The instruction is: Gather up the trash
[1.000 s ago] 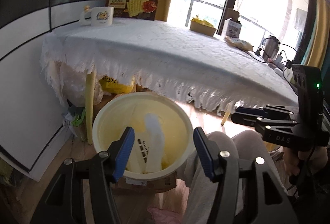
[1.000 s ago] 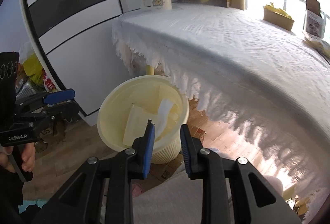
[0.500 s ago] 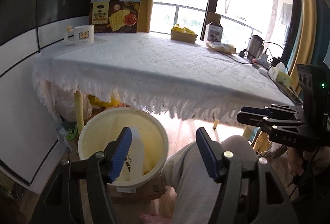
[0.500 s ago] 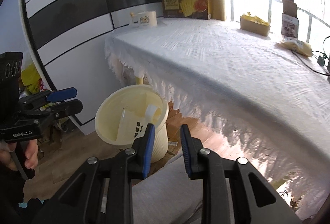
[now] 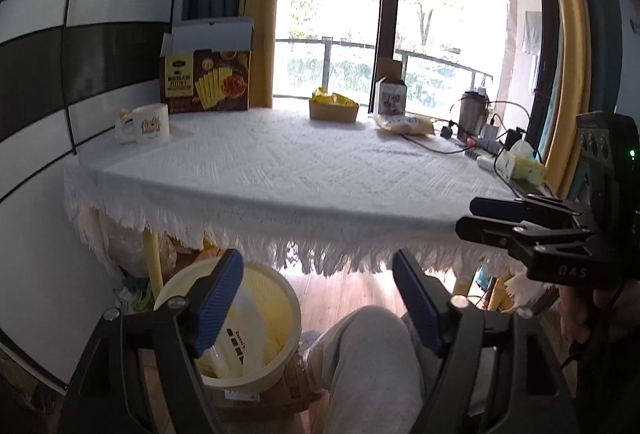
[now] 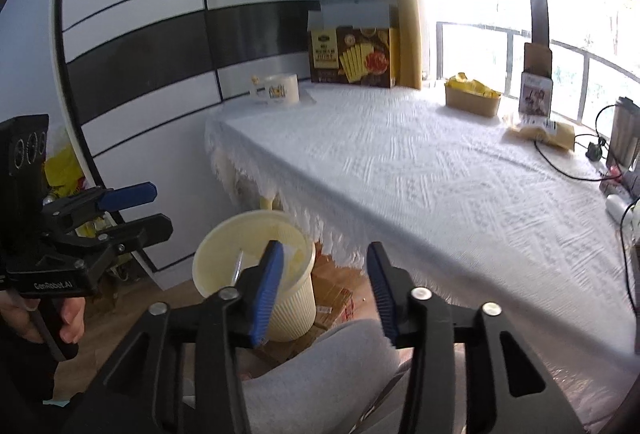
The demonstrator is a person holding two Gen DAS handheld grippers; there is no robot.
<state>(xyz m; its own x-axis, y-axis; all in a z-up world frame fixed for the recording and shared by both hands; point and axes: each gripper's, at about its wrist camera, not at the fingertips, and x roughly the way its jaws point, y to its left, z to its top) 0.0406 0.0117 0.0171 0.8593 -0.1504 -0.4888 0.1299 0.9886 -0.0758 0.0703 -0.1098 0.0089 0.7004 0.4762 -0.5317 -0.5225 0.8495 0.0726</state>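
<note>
The pale yellow bin (image 5: 256, 318) stood upright on the floor under the table's (image 5: 280, 170) edge, white wrappers (image 5: 244, 334) standing on end inside. Left gripper (image 5: 316, 308) and right gripper (image 6: 322, 288) had just been opening, nothing between them. Only the right wrist view showed the bin's ribbed outer wall.

Both wrist views look slantwise down, sharing table (image 5: 280, 170) and bin (image 6: 240, 238).

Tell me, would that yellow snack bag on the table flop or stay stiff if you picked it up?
The snack bag lies flat and a bit crumpled on the tablecloth, so it would probably flop and feel light. Its smooth wrapper might slip. It looks unlikely to roll.
</note>
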